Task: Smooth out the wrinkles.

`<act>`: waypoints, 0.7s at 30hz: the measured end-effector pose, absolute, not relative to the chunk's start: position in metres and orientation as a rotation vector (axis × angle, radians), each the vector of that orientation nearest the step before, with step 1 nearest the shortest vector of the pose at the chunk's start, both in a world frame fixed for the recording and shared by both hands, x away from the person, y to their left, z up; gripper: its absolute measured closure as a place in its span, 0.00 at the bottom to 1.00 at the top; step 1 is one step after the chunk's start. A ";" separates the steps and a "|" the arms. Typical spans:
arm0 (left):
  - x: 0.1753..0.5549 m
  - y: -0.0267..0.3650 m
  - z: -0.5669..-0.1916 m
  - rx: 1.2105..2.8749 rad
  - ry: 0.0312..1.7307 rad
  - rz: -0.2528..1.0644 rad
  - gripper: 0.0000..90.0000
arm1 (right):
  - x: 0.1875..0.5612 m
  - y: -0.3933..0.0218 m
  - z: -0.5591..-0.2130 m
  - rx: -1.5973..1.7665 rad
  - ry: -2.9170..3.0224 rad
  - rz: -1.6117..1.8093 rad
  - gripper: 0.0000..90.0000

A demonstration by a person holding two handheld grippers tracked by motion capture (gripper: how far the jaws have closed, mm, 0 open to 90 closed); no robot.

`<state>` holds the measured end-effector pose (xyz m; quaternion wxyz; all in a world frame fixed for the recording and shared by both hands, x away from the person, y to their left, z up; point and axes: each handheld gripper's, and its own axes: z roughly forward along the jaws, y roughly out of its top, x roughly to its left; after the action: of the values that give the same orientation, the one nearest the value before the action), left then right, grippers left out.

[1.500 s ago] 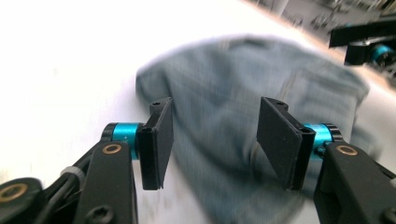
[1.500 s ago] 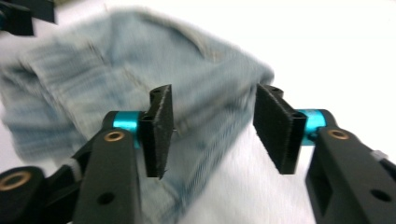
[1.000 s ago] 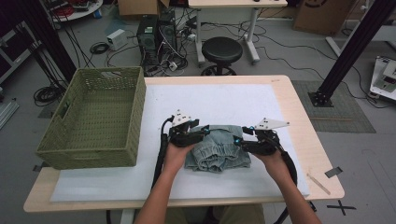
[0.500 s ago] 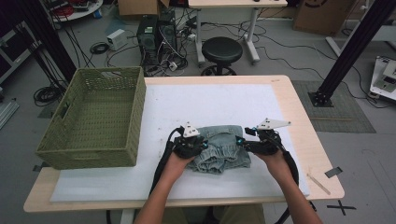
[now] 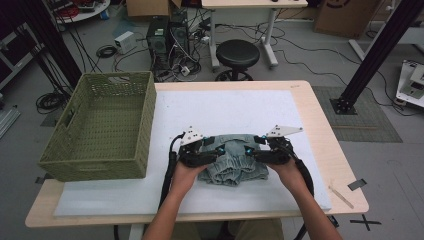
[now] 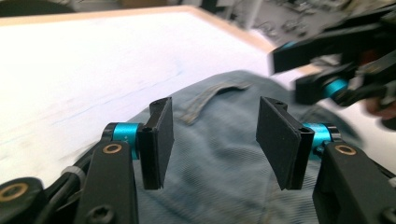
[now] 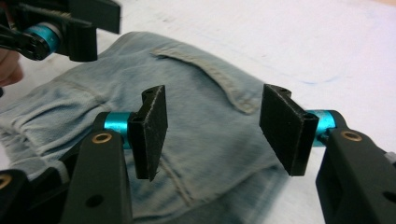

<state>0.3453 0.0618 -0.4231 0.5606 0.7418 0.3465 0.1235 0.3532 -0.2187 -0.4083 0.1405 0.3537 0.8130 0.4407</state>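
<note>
A folded light-blue denim garment [image 5: 233, 161] lies on the white mat near the table's front edge. My left gripper [image 5: 214, 152] rests at its left side. Its jaws have just been opening and stand apart over the denim [image 6: 215, 112] with no cloth pinched between the pads. My right gripper [image 5: 252, 151] sits at the garment's right side, also open, its pads hovering over a pocket seam [image 7: 210, 88] and gripping nothing. The two grippers point toward each other across the cloth. The left gripper view catches the right gripper [image 6: 327, 70] at upper right.
A green woven basket [image 5: 100, 125] stands at the table's left. The white mat [image 5: 235, 107] stretches behind the denim. A wooden stick [image 5: 341, 194] and a bit of black tape [image 5: 357, 184] lie near the right front corner. A stool [image 5: 237, 52] and cables are on the floor beyond.
The left hand has shifted slightly toward the person along the denim's left side, and the cloth there looks more bunched in. The right hand has stayed put.
</note>
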 end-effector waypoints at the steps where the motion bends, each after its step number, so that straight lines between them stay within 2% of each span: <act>1: 0.345 0.058 -0.426 1.776 0.806 0.276 0.53 | 0.353 -0.216 -0.410 1.012 2.366 1.259 0.48; 4: 0.345 0.053 -0.435 1.849 0.812 0.278 0.53 | 0.354 -0.208 -0.416 0.984 2.422 1.199 0.49; 12: 0.339 0.052 -0.445 1.892 0.861 0.292 0.54 | 0.355 -0.217 -0.438 0.934 2.475 1.142 0.49; 21: 0.335 0.049 -0.445 1.939 0.881 0.293 0.56 | 0.352 -0.219 -0.440 0.868 2.498 1.085 0.50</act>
<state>0.3353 0.0487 -0.4453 0.4758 0.7933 0.3605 0.1197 0.3524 -0.2194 -0.4399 0.1412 0.3006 0.8652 0.3757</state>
